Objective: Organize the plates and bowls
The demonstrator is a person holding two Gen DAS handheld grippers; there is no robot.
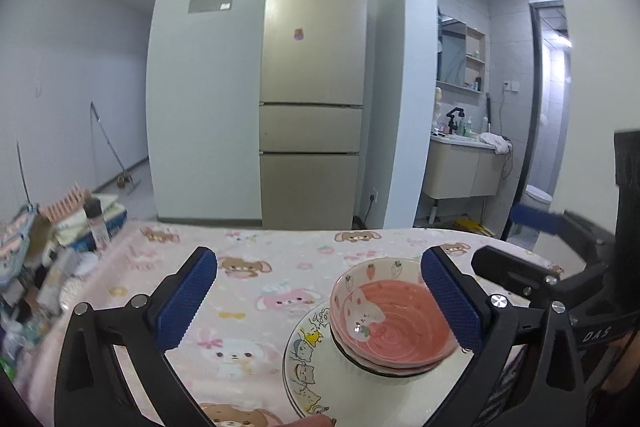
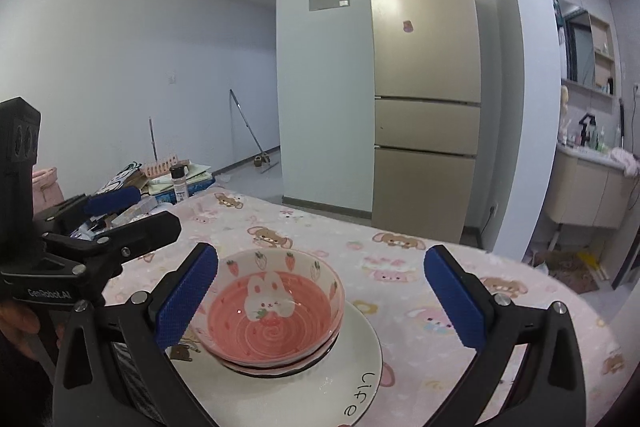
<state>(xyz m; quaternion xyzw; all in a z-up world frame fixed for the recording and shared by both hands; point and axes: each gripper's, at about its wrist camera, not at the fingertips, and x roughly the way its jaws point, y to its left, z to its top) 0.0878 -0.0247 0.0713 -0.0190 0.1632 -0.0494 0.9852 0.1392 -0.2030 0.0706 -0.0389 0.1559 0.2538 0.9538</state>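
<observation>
2 grippers are seen, each from its own wrist camera, and both sets of fingers are spread wide apart with nothing clamped between them. The left gripper [image 1: 318, 301] is held above the desk [image 1: 248, 259], its blue-padded fingers [image 1: 188, 297] framing open tablecloth on one side and the crockery on the other. The right gripper [image 2: 320, 301] is held the same way, and its fingers [image 2: 188, 295] frame the same stack from the opposite side.

Between and just below the fingers, a pink bowl [image 2: 276, 311] with a rabbit and strawberry pattern is nested in what appears to be 1 or 2 further bowls, since extra rims are visible beneath it. This nest is set on a white plate [image 2: 360, 367] with cartoon drawings, and a second plate rim is suggested underneath in the left view. No food is seen in the top bowl; only its painted pattern is visible.

Risk is judged as follows: the bowls sit off-centre on the plate, so the stack could be tipped or slid on the soft cloth if it were knocked by a finger. The 2 grippers are close together and could be bumped against each other.

Further out, clutter [image 1: 60, 239] is piled at the desk's far left corner.
</observation>
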